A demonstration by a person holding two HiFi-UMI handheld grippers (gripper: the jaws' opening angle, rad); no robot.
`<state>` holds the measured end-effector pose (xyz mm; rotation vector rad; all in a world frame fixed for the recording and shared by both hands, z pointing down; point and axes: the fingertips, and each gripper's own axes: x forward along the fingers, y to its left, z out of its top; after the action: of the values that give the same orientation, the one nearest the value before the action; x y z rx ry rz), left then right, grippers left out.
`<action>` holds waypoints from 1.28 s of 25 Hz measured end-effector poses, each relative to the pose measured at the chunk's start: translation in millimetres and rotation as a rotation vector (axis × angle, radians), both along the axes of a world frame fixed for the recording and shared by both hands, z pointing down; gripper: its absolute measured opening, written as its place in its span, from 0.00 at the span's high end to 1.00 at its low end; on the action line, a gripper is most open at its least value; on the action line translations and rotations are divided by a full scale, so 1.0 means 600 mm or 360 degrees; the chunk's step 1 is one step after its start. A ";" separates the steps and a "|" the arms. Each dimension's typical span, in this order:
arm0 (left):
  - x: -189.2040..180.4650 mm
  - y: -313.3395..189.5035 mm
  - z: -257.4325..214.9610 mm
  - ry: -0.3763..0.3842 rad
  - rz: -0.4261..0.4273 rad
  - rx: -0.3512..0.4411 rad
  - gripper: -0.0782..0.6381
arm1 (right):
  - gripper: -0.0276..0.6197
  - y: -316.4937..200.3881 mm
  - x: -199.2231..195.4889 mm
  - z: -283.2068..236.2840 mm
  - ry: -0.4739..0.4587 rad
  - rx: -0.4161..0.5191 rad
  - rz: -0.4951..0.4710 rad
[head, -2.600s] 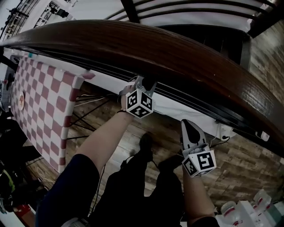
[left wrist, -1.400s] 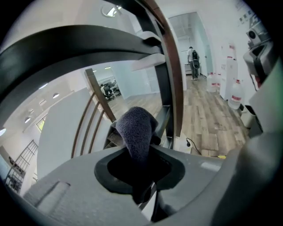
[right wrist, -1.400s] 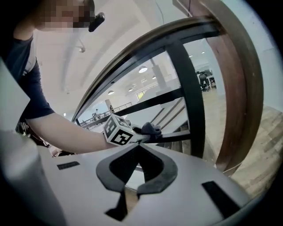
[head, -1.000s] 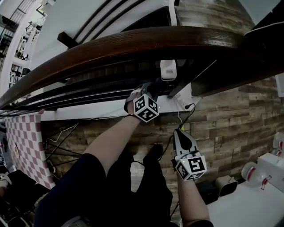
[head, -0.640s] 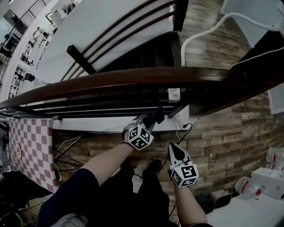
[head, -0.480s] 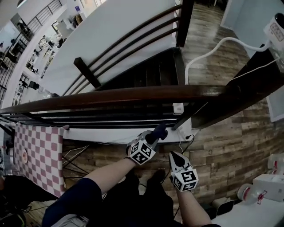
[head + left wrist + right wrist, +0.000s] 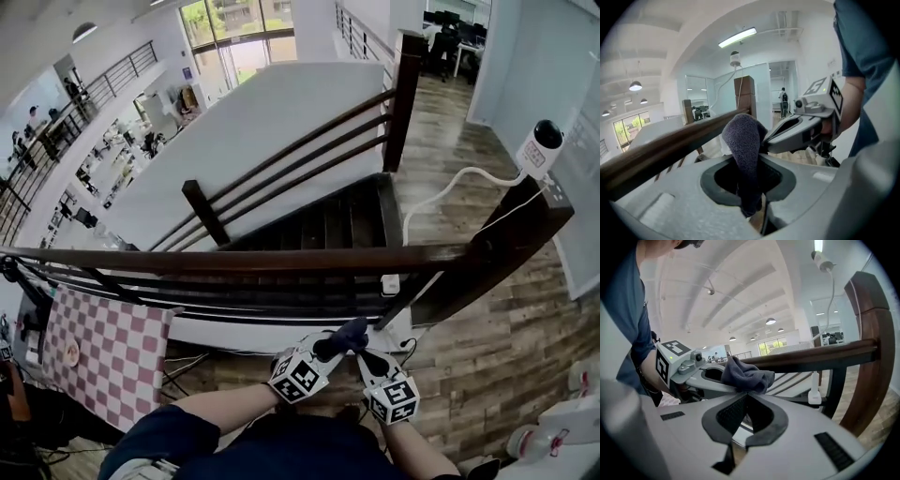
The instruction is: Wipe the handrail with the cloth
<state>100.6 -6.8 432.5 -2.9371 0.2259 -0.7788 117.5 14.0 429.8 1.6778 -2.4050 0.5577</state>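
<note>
Over a stairwell, the wooden handrail [image 7: 281, 260] crosses mid-frame. Below it, at lower centre, the left gripper [image 7: 323, 349] clamps the dark cloth [image 7: 349, 333]; the right gripper [image 7: 367, 358], jaws together, touches the cloth.

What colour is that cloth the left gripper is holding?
The cloth is dark grey with a bluish tint. It shows best in the left gripper view.

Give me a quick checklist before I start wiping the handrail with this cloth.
1. Cloth held in left claw: ok, clamped.
2. Right claw on the cloth: ok, it looks shut on a fold.
3. Cloth touching the handrail: not ok, the head view shows it short of the rail.
4. Handrail's top bare where visible: ok.
5. Cloth clean or damp: cannot tell.
</note>
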 end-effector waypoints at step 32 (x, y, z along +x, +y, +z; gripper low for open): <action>-0.213 0.018 -0.184 0.0664 -0.0387 -0.0130 0.80 | 0.94 -0.022 -0.202 -0.153 0.0081 0.0265 -0.0547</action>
<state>-27.1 3.8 322.0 -3.1573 0.6030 -0.1853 -3.4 0.6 337.8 1.2658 -2.6806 0.2651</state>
